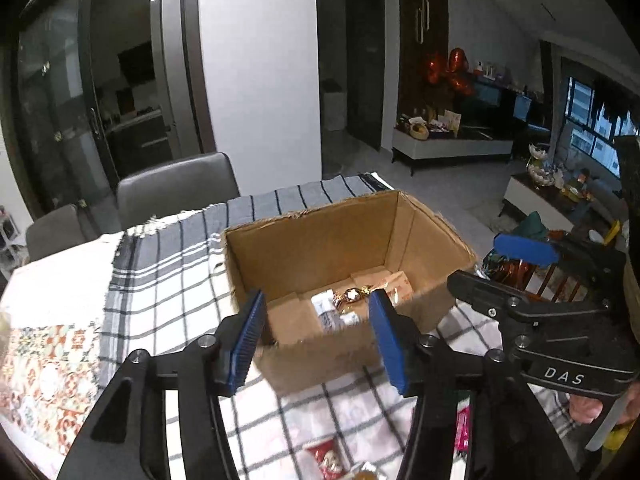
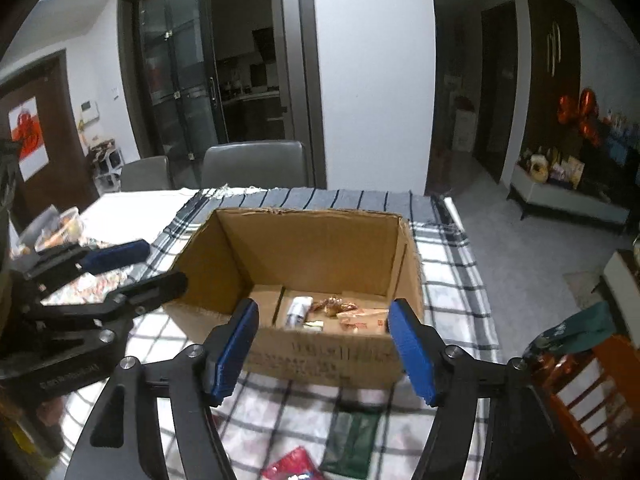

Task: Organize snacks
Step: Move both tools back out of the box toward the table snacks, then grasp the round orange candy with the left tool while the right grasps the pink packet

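Cardboard box (image 2: 320,344): one, open-topped, on the worktop.
Snacks inside the box: at least three show, namely a white packet (image 2: 298,312), a gold-wrapped piece (image 1: 352,295) and a pale orange-printed packet (image 2: 362,316); the exact count cannot be told.
Loose packets on the checked cloth (image 2: 452,264) in front of the box: one dark green (image 2: 352,440), one red (image 2: 292,466), one pink (image 1: 463,428).
Grippers: two, left gripper (image 1: 316,334) and right gripper (image 2: 320,350).
Grey chairs behind the worktop: two (image 2: 256,164) (image 2: 146,174).
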